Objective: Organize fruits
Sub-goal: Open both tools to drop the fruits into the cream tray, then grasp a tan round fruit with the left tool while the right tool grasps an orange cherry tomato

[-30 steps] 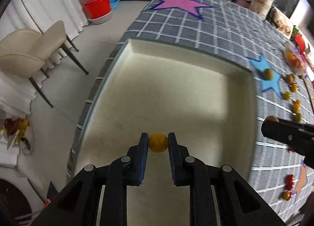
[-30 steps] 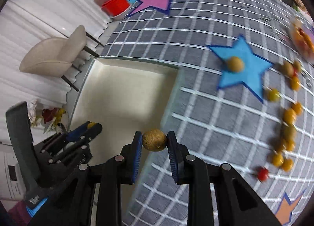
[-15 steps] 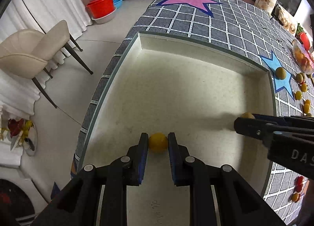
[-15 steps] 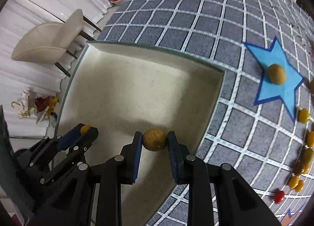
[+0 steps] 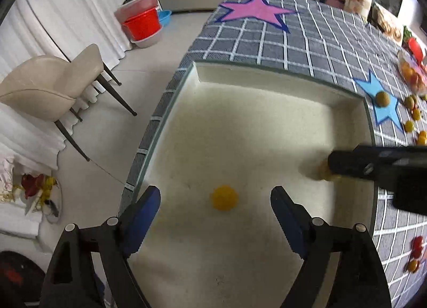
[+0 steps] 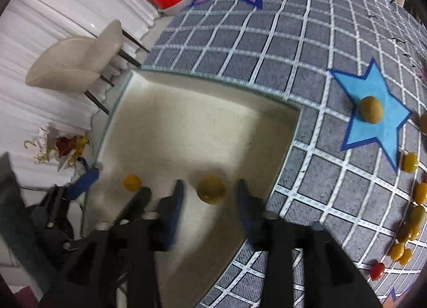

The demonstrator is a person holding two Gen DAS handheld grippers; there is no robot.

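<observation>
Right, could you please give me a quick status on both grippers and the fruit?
Left gripper open, right gripper open. Yellow fruit and brown fruit in tray. Nothing in the way.

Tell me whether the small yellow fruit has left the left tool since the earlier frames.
Yes. The small yellow fruit now lies free on the cream tray floor, between the opened left tool fingers.

Bright, even indoor light, strongest off the white pleated curtains (image 5: 66, 8) at the left. Soft grey shadows on the cream tray floor (image 6: 186, 131) under the grippers. Heavy fisheye bending of the grey checked tablecloth (image 6: 307, 41) toward black vignetted corners. Left wrist view mostly sharp; motion blur across the right black two-finger gripper (image 6: 210, 193) and the brownish-yellow round fruit (image 6: 211, 190) between its fingers.
</observation>
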